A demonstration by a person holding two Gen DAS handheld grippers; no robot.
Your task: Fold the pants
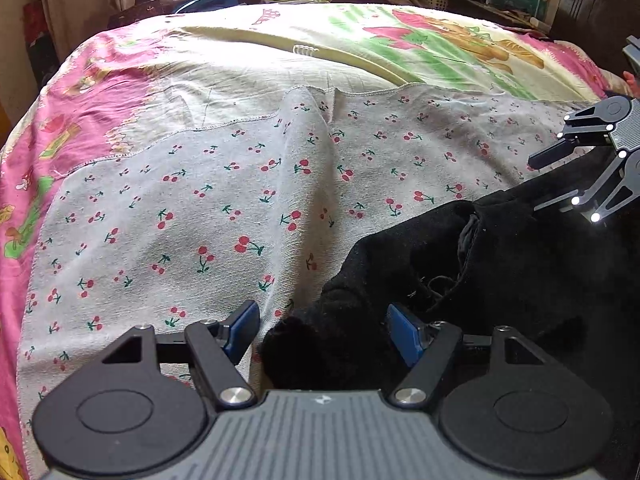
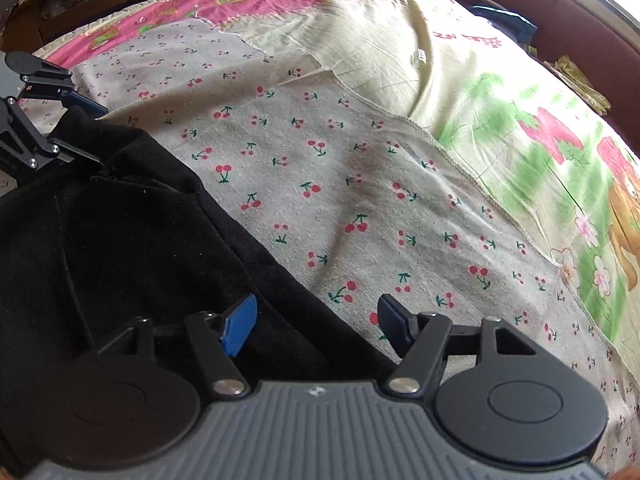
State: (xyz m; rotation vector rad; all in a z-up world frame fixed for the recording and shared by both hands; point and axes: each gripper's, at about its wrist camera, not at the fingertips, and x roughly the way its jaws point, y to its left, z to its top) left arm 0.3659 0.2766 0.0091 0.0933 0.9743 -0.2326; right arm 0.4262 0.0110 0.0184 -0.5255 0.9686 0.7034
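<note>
**Both grippers set over the pants, no grip made**

The left gripper [image 1: 320, 334] stood spread, a bunched black edge of the pants [image 1: 500, 280] between its pads, unpinched. The right gripper [image 2: 316, 320] was also spread, straddling the pants' straight edge. The pants lay crumpled on the cherry cloth [image 1: 180, 208] over the bed [image 1: 460, 52]. Judged step: taking hold before the fold. The next move called for closing on one edge each. The black fabric hid seams; waistband and legs could not be told apart, and much of the garment was cut off.

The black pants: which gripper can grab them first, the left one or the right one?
Probably the left. The left gripper stands open with a bunched end of the black pants between its pads. The right gripper, also open, straddles the pants' flat edge.
</note>
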